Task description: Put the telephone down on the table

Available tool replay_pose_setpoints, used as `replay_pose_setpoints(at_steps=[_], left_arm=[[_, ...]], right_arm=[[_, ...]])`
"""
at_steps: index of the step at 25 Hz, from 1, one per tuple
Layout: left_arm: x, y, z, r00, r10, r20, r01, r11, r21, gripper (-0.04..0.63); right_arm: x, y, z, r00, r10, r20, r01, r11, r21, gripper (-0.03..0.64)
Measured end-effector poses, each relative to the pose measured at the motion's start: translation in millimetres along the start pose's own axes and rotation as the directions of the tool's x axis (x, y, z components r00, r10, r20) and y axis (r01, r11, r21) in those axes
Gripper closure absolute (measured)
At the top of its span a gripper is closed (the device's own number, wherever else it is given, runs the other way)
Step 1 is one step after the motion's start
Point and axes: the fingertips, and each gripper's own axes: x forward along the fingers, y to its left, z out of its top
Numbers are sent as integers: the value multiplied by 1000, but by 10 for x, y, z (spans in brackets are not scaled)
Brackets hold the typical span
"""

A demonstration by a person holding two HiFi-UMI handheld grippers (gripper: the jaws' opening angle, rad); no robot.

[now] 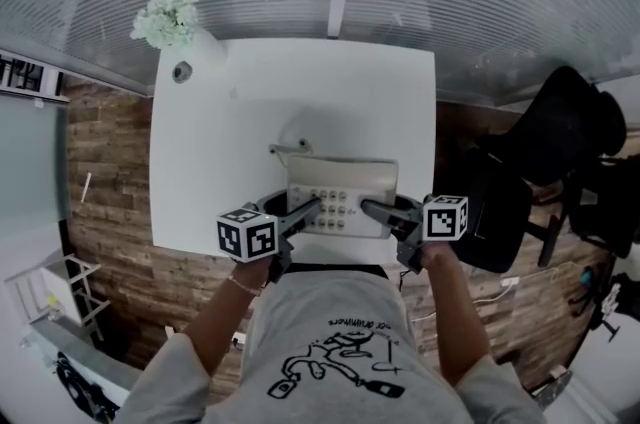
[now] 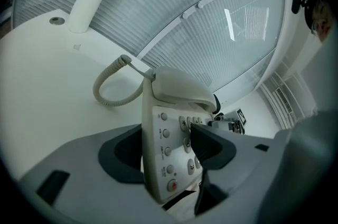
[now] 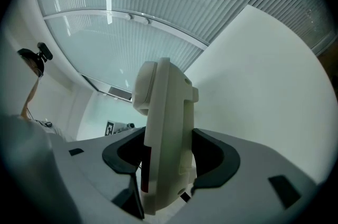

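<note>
R gripper [image 3: 171,158] clamps telephone [image 3: 165,112] edge-on, jaws pressing both sides; white table [image 3: 264,85] to right, blinds [image 3: 174,1] far behind.

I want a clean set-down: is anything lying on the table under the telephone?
Nothing visible does. The telephone, gripped by the left gripper and right gripper, is over bare table; the vase stands off at the far-left corner.

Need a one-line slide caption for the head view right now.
The left gripper and right gripper clamp opposite ends of the white telephone at the near edge of the table.
</note>
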Motion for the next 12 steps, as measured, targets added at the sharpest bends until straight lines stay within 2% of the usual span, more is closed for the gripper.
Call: replay_pose_setpoints(at_steps=[12], left_arm=[[176, 194, -63, 1000, 10, -18, -10, 1000, -17, 334]], right_arm=[[76, -245, -19, 1000, 1, -16, 0, 999, 36, 344]])
